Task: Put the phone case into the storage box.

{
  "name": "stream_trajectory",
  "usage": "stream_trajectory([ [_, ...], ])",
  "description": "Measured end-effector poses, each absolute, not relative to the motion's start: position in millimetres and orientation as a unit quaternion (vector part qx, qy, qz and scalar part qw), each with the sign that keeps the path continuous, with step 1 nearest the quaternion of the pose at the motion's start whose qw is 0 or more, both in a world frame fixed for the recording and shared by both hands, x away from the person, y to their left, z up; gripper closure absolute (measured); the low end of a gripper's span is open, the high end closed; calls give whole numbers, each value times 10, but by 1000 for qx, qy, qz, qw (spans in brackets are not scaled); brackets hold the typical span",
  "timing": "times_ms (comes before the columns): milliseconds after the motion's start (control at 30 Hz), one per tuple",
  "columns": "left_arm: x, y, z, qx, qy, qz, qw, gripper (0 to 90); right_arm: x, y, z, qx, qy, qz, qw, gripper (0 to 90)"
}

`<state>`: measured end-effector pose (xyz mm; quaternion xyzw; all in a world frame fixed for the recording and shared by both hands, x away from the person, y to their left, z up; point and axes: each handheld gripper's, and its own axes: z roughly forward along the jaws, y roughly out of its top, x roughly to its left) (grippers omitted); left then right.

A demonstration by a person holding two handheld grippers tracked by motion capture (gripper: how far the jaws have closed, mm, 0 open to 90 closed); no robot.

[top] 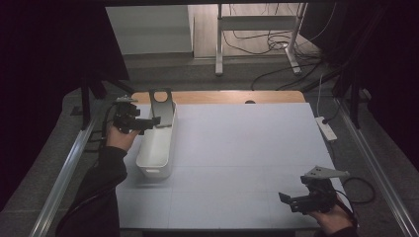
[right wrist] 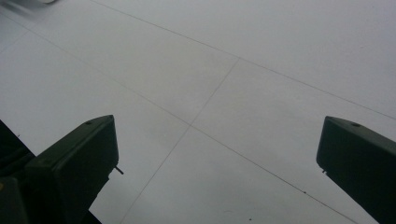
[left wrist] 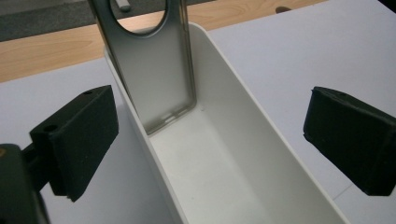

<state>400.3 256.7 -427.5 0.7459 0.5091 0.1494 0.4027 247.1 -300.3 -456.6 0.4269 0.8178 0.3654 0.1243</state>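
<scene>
Your left gripper (left wrist: 205, 135) hangs released over the white bin (left wrist: 261, 154); the grey plate (left wrist: 154, 70) leans beyond its fingertips. Your right gripper (right wrist: 215, 163) gapes empty.

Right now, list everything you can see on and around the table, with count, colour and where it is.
bin: one, white, long, on the table's left part, open top.
plate: one, grey metal with a round hole, leaning inside the bin's far end.
table: one, white top with a wood strip along the far edge.
power strip: one, white, at the table's right edge.
stand: one, white frame, on the floor beyond the table.
cables: several, dark, on the floor by the stand.
left gripper: one, black, open, over the bin's far end.
right gripper: one, black, open, over the table's near right corner.
</scene>
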Motion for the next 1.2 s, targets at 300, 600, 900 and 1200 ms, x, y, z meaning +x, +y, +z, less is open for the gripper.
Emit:
stream_trajectory([
  [300, 3855, 2511, -4291, 753, 495, 152, 406, 32, 2473, -3000, -4566, 427, 819, 363, 122, 0],
  [600, 3723, 2473, -4320, 757, 485, 153, 409, 23, 2472, -3001, -4566, 426, 820, 363, 122, 0],
  [900, 3595, 2460, -4364, 759, 480, 150, 413, 21, 2471, -2999, -4566, 426, 820, 364, 122, 0],
  [1200, 3449, 2441, -4426, 761, 476, 145, 416, 22, 2468, -2999, -4564, 426, 820, 364, 123, 0],
])
